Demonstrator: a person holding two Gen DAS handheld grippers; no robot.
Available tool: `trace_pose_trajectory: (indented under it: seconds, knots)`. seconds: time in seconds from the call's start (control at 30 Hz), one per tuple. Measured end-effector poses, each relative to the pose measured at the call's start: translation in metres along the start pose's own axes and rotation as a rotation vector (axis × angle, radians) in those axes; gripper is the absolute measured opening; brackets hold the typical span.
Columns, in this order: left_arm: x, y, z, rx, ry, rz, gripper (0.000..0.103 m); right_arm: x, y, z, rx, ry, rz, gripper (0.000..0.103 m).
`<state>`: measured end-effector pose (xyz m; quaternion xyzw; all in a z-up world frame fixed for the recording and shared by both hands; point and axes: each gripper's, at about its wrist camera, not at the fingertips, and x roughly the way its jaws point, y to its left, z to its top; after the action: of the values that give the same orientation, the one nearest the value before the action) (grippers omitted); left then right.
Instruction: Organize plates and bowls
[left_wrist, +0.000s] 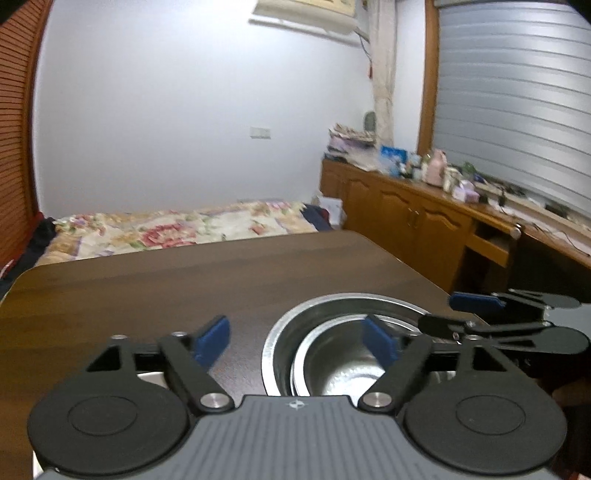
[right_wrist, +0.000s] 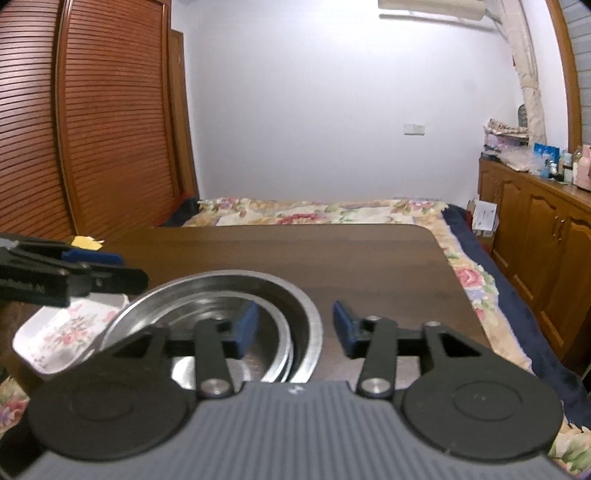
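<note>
Round steel bowls, shiny, nested on dark wood-grain table. Left gripper jaws wide apart, right gripper part open; both straddle rim, nothing gripped. Floral rectangular dish just left of bowls.

Steel bowls nested, on table near its near edge. Floral dish just left of bowls, at table's near left corner. Bed beyond table's far edge. Cabinets right of bed, well apart from table.
</note>
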<state>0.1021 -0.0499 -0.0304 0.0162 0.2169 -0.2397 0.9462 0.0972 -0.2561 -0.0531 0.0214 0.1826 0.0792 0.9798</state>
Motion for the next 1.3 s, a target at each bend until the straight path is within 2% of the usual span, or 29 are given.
trace_pose_trajectory:
  seconds: [0.1, 0.5, 0.83, 1.17, 1.3]
  knots:
    - [0.009, -0.004, -0.006, 0.004, 0.004, 0.020, 0.086, 0.006, -0.007, -0.007, 0.011, -0.024, 0.001, 0.067]
    - [0.012, -0.007, -0.019, -0.020, 0.034, 0.036, 0.084, 0.021, -0.005, -0.018, 0.061, -0.030, 0.028, 0.067]
    - [0.013, -0.014, -0.023, -0.026, 0.061, 0.028, 0.066, 0.019, 0.000, -0.021, 0.094, -0.040, 0.031, 0.067]
    - [0.016, -0.016, -0.028, -0.040, 0.078, 0.048, 0.056, 0.022, 0.002, -0.023, 0.112, -0.046, 0.038, 0.067]
    - [0.017, -0.015, -0.030, -0.046, 0.087, 0.047, 0.053, 0.022, 0.003, -0.024, 0.111, -0.041, 0.039, 0.061]
